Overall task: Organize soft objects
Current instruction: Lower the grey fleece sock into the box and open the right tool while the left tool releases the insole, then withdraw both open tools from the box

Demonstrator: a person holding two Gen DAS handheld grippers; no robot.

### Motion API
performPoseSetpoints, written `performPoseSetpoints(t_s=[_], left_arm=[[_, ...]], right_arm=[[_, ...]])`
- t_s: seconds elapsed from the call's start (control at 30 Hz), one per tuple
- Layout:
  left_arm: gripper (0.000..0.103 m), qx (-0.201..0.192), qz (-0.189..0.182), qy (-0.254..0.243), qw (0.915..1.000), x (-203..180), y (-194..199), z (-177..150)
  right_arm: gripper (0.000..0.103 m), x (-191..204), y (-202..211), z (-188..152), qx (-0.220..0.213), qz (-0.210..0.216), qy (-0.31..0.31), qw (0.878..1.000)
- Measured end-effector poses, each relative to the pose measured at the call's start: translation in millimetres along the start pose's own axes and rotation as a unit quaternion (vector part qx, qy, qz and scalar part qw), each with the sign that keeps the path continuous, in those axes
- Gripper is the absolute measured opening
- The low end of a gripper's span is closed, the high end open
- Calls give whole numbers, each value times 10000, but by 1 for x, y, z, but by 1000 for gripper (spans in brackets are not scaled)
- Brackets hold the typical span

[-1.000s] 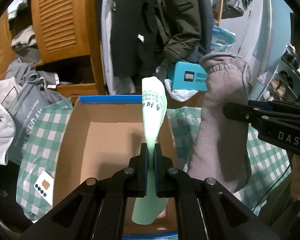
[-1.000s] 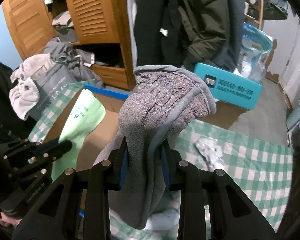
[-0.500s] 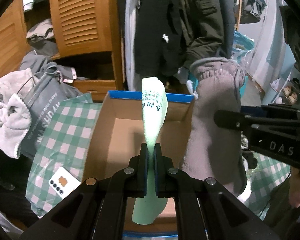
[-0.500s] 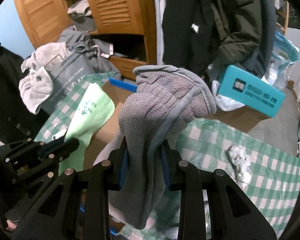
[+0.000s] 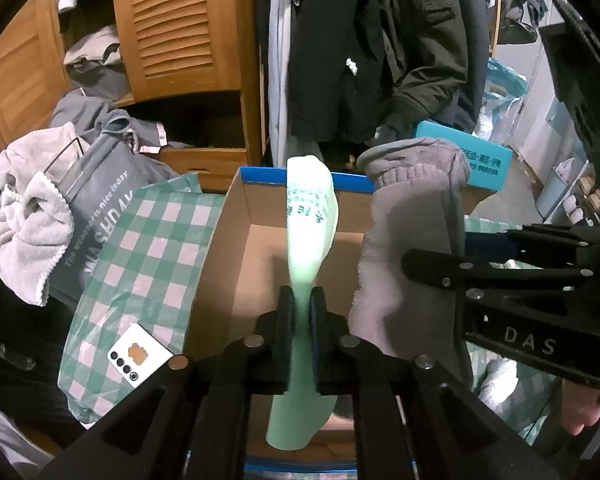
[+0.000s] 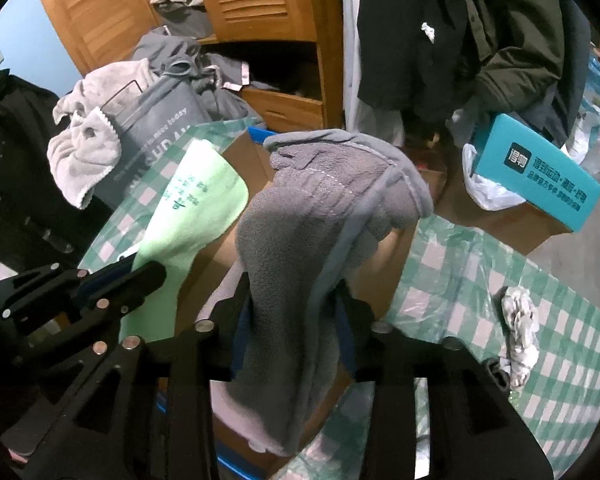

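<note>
Our left gripper (image 5: 301,307) barely pinches the green cloth (image 5: 309,224); our right gripper's (image 6: 293,312) jaws have just parted around the grey sock (image 6: 300,224). We should release both over the cardboard box (image 5: 236,264) at frame centre.

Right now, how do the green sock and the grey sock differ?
The green sock is thin, smooth and printed with writing; the grey sock is thick, fuzzy and plain. The green one looks narrower, the grey one bulkier. Both hang between a gripper's fingers over the cardboard box.
</note>
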State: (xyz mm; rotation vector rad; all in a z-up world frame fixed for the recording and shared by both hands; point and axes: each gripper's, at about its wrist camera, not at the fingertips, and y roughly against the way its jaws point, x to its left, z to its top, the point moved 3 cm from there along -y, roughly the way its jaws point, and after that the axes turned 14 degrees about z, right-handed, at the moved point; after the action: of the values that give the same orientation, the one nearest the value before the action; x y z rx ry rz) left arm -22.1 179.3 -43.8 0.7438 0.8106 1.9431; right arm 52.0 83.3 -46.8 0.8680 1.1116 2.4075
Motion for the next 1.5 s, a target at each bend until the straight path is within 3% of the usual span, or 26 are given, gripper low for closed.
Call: performPoseSetpoints(t_s=[0.2,0.9,1.07,1.2,1.5], left_arm=[[36,-152,-15,204,9997,5,6,3],[38,-231,-327,-72,9992,-28,21,3],[39,-238,-385,-170,9988,-38,24,3],[45,-249,-441,-234,9984,-48,27,2],[45,-199,-650,-504,9964,-79,33,-1]], right_arm=[[62,-1,8,2,-193,-186,56,9996],[68,-19,42,-9,-411,-546,45,9977],[71,-27,52,-15,-436,-636,-4,9970],[73,-36,61,-21,-482,-712,-65,9963],[74,-64,83,-40,-508,-912,-224,9943]])
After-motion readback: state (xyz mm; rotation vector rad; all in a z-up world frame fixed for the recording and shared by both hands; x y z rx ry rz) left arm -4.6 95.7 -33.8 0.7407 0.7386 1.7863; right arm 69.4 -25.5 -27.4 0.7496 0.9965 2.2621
